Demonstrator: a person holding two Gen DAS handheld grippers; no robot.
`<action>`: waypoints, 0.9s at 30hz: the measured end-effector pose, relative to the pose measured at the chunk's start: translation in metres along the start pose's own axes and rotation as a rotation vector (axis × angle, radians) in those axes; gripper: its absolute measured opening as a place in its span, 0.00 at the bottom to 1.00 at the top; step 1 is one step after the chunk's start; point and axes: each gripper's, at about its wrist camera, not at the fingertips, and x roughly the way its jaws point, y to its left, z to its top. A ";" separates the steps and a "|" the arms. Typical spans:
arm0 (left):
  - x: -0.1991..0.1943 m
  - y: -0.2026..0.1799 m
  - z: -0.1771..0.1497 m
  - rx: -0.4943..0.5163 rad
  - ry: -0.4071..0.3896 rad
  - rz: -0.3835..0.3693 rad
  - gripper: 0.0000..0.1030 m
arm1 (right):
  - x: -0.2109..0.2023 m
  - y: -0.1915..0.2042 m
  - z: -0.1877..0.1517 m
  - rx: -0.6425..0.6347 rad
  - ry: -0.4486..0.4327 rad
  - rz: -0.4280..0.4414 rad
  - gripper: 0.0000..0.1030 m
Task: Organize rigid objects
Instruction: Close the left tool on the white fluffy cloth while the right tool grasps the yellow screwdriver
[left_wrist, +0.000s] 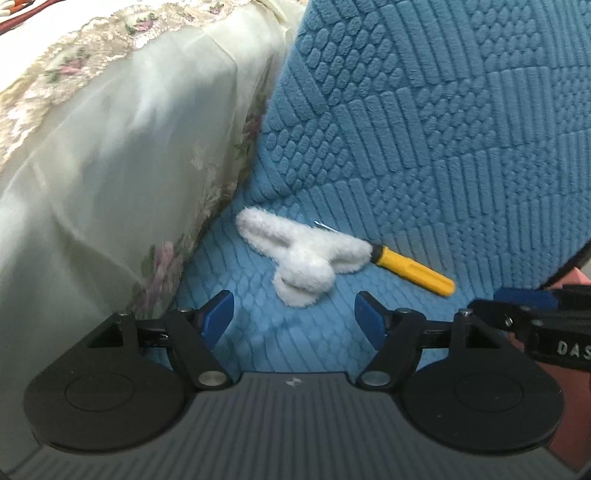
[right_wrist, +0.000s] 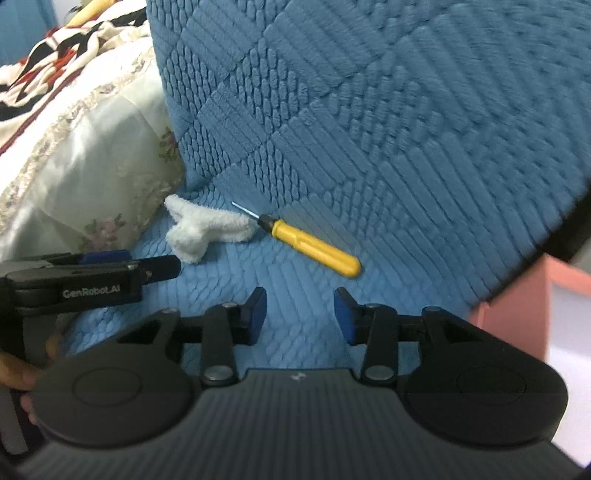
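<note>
A yellow-handled screwdriver (left_wrist: 413, 270) lies on the blue textured sofa seat (left_wrist: 295, 332), its thin metal tip partly under a white fluffy cloth (left_wrist: 295, 254). It also shows in the right wrist view (right_wrist: 314, 246), beside the white cloth (right_wrist: 199, 230). My left gripper (left_wrist: 293, 317) is open and empty, just short of the cloth. My right gripper (right_wrist: 300, 314) is open and empty, a little short of the screwdriver's handle. The left gripper also shows in the right wrist view (right_wrist: 122, 264), low over the seat beside the cloth.
The blue sofa backrest (right_wrist: 369, 110) rises right behind the objects. A cream floral cushion (left_wrist: 110, 166) leans at the left. A pink box (right_wrist: 517, 314) stands at the right edge, past the sofa. A patterned blanket (right_wrist: 55, 66) lies far left.
</note>
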 end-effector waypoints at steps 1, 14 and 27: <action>0.004 0.000 0.001 0.005 0.000 0.006 0.74 | 0.006 -0.001 0.003 -0.020 -0.003 0.000 0.41; 0.040 -0.012 0.012 0.056 0.008 -0.013 0.73 | 0.073 -0.015 0.028 -0.197 0.073 0.013 0.40; 0.058 -0.021 0.010 0.106 0.004 -0.010 0.58 | 0.093 -0.010 0.034 -0.304 0.120 0.035 0.40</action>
